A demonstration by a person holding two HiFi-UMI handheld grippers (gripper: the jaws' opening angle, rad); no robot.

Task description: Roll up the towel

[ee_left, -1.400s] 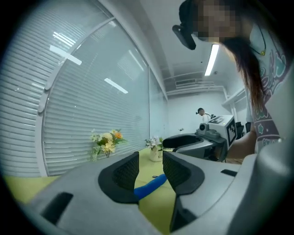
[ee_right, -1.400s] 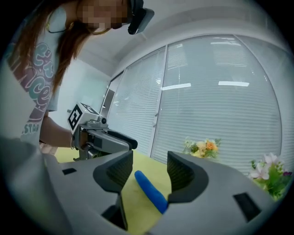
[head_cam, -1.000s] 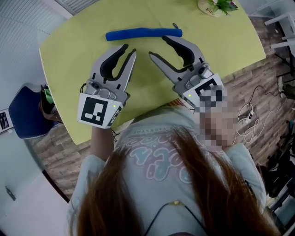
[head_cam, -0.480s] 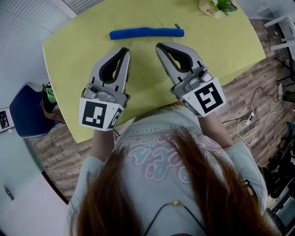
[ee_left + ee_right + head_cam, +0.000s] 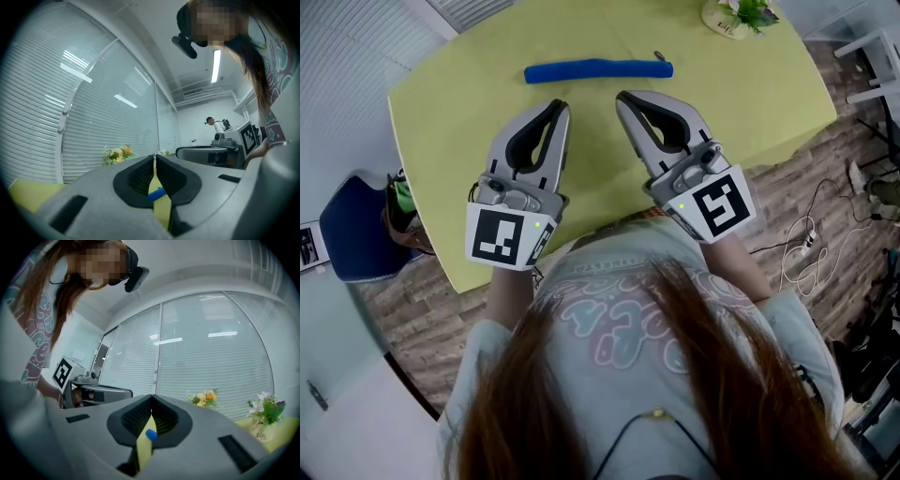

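Note:
The blue towel [image 5: 598, 70] lies rolled into a long thin roll across the far part of the yellow-green table [image 5: 441, 141]. My left gripper [image 5: 560, 108] hovers over the table on the near side of the roll, shut and empty. My right gripper [image 5: 623, 97] hovers beside it, also shut with nothing in it. Both point level toward the roll and stay clear of it. Between the left gripper's tips a bit of the blue towel [image 5: 157, 193] shows. The right gripper view shows one end of the towel [image 5: 151, 434] between its jaws.
A pot of flowers [image 5: 739, 15] stands at the table's far right corner; flowers [image 5: 266, 409] also show in the right gripper view. A blue chair [image 5: 352, 230] sits left of the table. Cables [image 5: 811, 239] lie on the wooden floor at right. Window blinds [image 5: 108, 136] fill the background.
Both grippers closed from open to shut, with nothing between the jaws. They stayed in nearly the same place over the table. The towel roll has not moved.

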